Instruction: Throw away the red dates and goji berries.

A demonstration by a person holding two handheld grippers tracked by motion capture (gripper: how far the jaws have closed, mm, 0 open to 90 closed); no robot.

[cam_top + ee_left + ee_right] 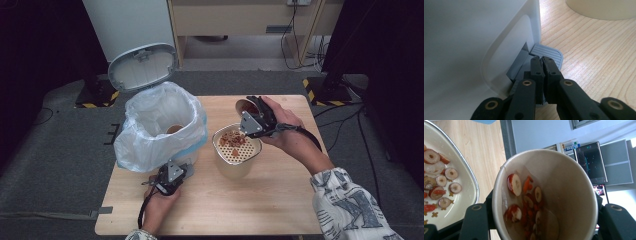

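A white pedal bin (pixel 150 150) lined with a clear plastic bag (pixel 160 120) stands on the left of the wooden table, its lid (pixel 142 66) up. My left gripper (pixel 184 169) is shut with nothing between its jaws. Its tips (pixel 542 60) rest on the bin's grey pedal (pixel 550 53). My right gripper (pixel 252 111) is shut on a paper cup (pixel 246 106), held tilted over a cream container with a perforated strainer insert (pixel 235 145). Red fruit slices and small orange bits cling inside the cup (pixel 524 195). More slices lie on the strainer (pixel 439 180).
A brown paper cup (pixel 174 129) lies inside the bin bag. The table's (pixel 280 200) front and right parts are bare wood. Behind the table stand a white panel and a wooden desk with cables on the grey floor.
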